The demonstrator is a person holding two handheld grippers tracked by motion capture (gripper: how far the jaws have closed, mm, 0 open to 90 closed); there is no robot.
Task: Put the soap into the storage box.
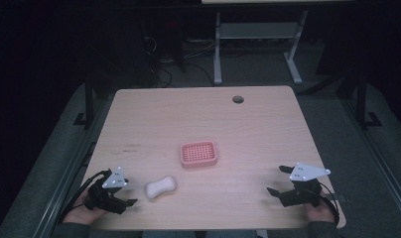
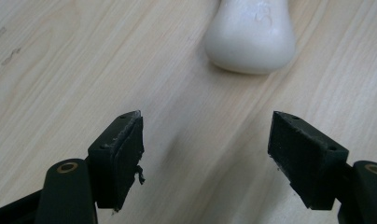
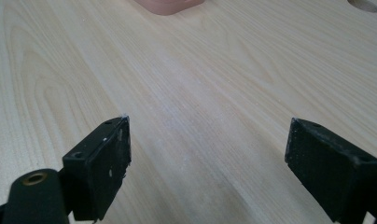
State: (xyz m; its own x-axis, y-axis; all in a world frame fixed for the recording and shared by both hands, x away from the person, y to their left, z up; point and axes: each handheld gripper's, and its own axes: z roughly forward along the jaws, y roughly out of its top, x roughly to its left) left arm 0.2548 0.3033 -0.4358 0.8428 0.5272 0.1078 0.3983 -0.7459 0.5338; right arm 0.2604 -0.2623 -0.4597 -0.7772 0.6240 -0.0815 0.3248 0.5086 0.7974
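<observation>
A white bar of soap (image 1: pixel 161 187) lay on the wooden table (image 1: pixel 203 119), near the front edge. It was the thing closest to the left gripper (image 1: pixel 120 197), which rested just beside the soap on its left side, not touching it. The jaws of this gripper stood wide apart and held nothing. In the left gripper view the rounded end of the soap (image 2: pixel 250 37) was seen ahead of the jaws, a little to the right of the gap between them, with bare wood between.

A pink soap dish (image 1: pixel 199 154) with a grid bottom stood behind the soap and slightly to its right, near but apart from it. The dish had nothing in it.

The right gripper (image 1: pixel 279 181) was well apart from the soap, far to its right, near the right edge of the table. Its jaws were also spread open and empty. In the right gripper view a corner of the pink dish (image 3: pixel 168 5) appeared far ahead of the jaws.
</observation>
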